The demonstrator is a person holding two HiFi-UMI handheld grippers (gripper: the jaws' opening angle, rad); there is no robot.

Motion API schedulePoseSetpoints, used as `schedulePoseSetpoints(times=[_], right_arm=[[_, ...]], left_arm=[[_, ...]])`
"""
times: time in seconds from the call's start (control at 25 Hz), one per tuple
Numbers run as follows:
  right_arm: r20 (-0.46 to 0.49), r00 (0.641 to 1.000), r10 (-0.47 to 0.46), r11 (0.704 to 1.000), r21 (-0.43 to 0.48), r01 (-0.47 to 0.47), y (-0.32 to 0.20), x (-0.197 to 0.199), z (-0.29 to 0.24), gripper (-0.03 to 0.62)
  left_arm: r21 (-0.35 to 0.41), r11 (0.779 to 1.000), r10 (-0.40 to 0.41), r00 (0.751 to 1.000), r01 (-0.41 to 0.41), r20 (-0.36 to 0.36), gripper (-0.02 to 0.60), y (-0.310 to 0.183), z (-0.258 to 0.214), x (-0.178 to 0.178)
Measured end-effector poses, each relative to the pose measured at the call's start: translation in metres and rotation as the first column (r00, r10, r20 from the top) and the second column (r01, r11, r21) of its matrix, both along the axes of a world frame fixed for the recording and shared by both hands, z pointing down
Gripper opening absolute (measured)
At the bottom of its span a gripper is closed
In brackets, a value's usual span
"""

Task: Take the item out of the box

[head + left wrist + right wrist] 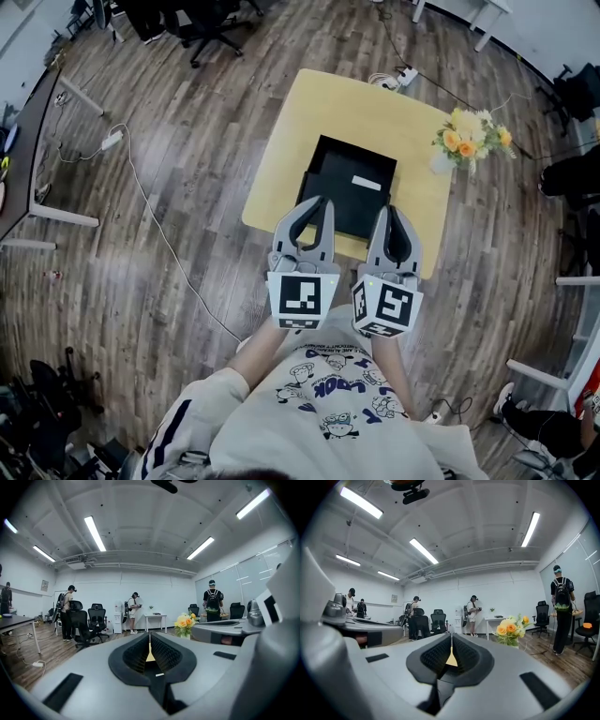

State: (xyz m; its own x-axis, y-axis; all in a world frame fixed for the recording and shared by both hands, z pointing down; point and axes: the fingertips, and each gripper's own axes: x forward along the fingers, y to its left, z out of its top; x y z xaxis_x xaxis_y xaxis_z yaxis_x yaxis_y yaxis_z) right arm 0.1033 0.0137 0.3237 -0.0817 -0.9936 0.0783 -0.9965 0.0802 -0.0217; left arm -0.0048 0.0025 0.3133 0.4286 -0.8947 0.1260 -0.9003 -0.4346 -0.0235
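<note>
On the yellow table point(330, 101) a black box point(349, 192) lies toward the near edge, with a white strip point(367, 183) on its upper face; the item itself cannot be made out from above. Just beyond its right corner stands a vase of yellow and orange flowers point(472, 139). In the head view the left gripper point(322, 202) and the right gripper point(388, 212) are held side by side, and their tips overlap the near part of the box, though whether they touch it cannot be told. Each gripper view shows the ribbed fingers point(140, 651) pressed together with nothing between them, on the left as on the right point(461, 652), and the flowers showing beyond them. Around the table is a wood floor point(187, 187) with a white cable point(150, 211) trailing across it, and farther off stand office chairs point(97, 620) and several people point(473, 613).
</note>
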Motion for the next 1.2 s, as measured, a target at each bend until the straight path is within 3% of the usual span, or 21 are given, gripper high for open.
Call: schedulePoseSetpoints(times=[0.6, 1.2], right_arm=[[0.003, 0.998, -0.060, 0.993, -0.105, 0.060, -0.058, 0.017, 0.035, 0.031], [-0.024, 0.995, -0.100, 0.960, -0.266, 0.090, -0.109, 0.020, 0.079, 0.031]], left_arm=[[-0.078, 0.995, -0.054, 0.998, 0.055, 0.014, 0.023, -0.053, 0.026, 0.015], [-0.195, 0.981, 0.023, 1.000, -0.021, 0.009, 0.023, -0.102, 0.062, 0.024]])
